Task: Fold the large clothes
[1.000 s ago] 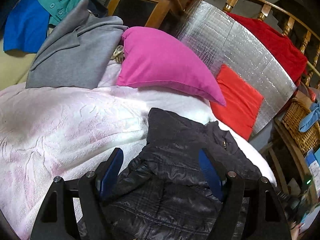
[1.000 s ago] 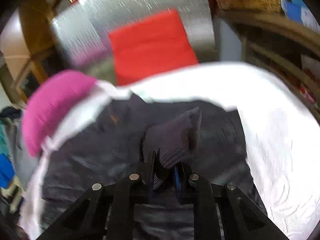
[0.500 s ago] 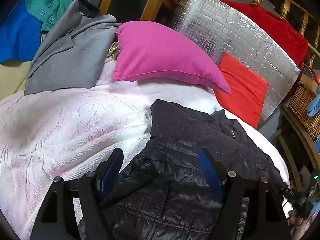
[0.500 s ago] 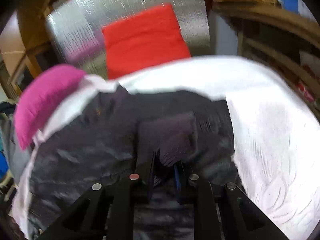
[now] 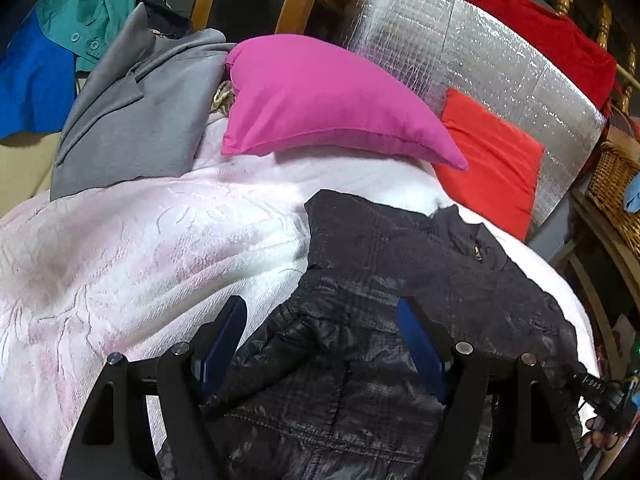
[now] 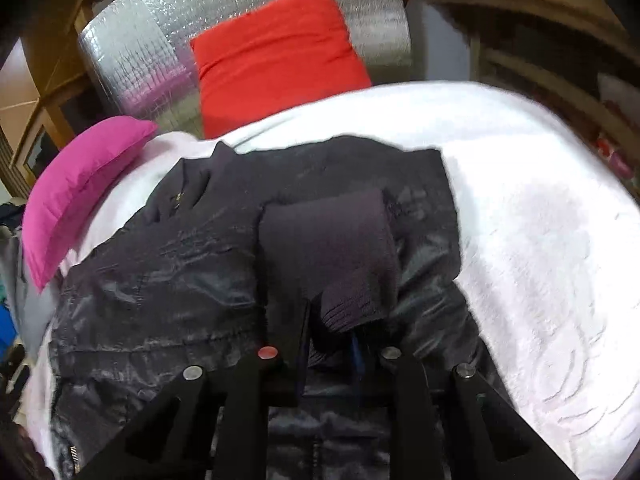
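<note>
Black and shiny, the jacket (image 5: pixel 360 320) is lying spread on the bed's white blanket (image 5: pixel 120 248), collar toward the pink pillow (image 5: pixel 320 100). Over the last second the right gripper (image 6: pixel 330 332), fingers clamped on the ribbed cuff (image 6: pixel 352 300), has been carrying the sleeve (image 6: pixel 324 240) inward, and it is now settling across the chest; the first fold looks nearly made. The left gripper (image 5: pixel 320 344) is hovering over the jacket's other side, fingers apart, holding nothing. Beyond the bed, a wicker basket (image 5: pixel 612 188) is holding something blue, too cropped to identify.

The left tool (image 5: pixel 320 332), jaws spread wide, hovers over a black quilted jacket (image 5: pixel 400 320) on the bed's white-pink blanket (image 5: pixel 120 248). Farther off lie a magenta pillow (image 5: pixel 320 100), a red cushion (image 5: pixel 492 160) and a grey coat (image 5: pixel 140 112).
</note>
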